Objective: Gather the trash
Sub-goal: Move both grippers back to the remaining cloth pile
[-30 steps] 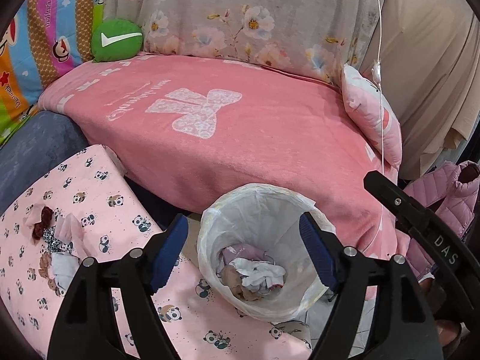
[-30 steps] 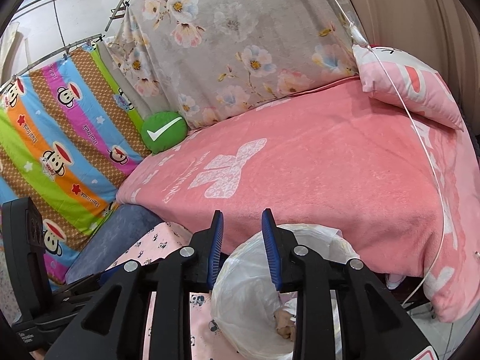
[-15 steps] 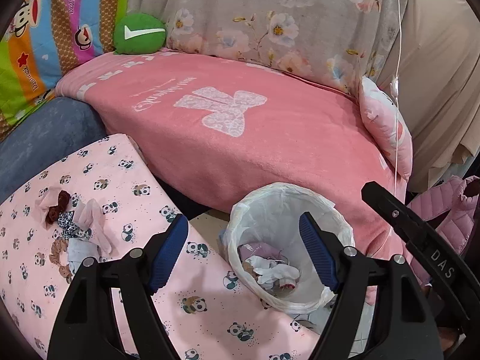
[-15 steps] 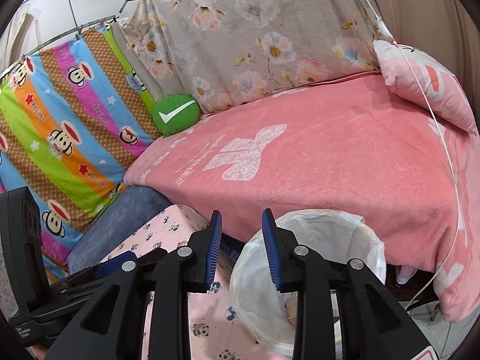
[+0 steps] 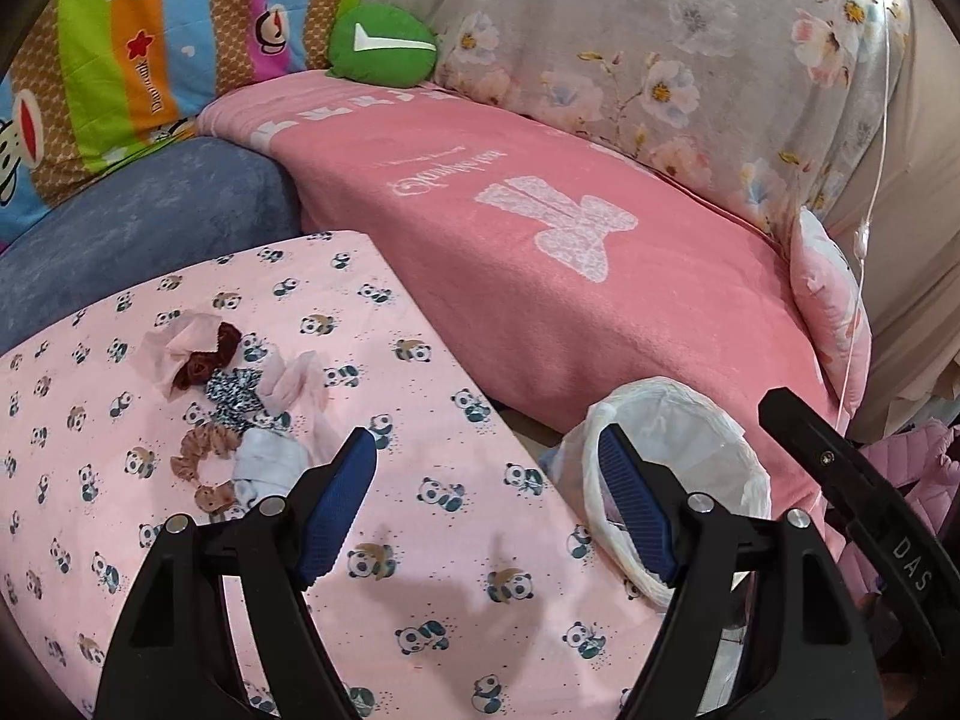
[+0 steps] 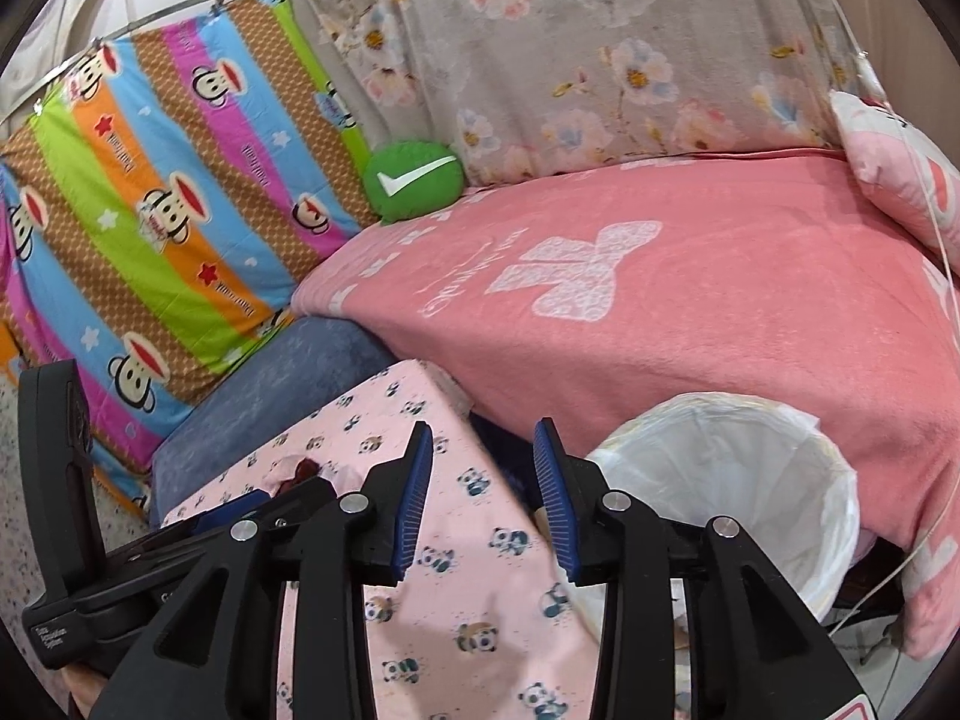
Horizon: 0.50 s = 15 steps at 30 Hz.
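Both grippers are standing empty between the lined bin (image 5: 678, 468) and the trash pile (image 5: 234, 414), a heap of crumpled tissues and hair scrunchies lying on the left of the panda-print bench (image 5: 450, 570). The left gripper (image 5: 486, 498) is pointing steeply down, fingers wide apart. The right gripper (image 6: 483, 498) is tilting less steeply, its fingers having just been opening with nothing between them. Judged step: reaching for another piece; the next move calls for descending onto the pile and pinching one item.
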Available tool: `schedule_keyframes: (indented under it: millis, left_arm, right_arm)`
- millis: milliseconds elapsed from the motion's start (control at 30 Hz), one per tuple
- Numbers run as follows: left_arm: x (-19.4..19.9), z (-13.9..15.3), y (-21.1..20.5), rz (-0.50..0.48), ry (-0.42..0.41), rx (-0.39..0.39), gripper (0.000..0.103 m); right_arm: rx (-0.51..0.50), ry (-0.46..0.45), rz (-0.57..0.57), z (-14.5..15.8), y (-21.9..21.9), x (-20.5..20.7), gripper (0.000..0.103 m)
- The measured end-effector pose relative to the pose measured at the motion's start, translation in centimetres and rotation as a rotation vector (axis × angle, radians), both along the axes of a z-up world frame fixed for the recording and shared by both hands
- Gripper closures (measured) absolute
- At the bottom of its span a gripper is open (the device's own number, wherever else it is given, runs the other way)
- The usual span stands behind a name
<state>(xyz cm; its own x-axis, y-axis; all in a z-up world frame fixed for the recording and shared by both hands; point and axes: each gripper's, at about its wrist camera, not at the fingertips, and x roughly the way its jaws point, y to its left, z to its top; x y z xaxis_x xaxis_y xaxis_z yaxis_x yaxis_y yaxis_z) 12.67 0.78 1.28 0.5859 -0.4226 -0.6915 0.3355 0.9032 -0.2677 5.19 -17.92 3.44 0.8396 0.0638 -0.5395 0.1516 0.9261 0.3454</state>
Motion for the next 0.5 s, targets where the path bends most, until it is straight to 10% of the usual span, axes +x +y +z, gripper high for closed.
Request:
schedule_keyframes:
  millis: [500]
  left_arm:
    - [1.7, -4.1, 10.4, 0.223, 0.051, 0.066, 0.030]
  right_arm:
    - [-0.041, 0.104, 0.200, -2.7, 10.7, 4.5, 0.063]
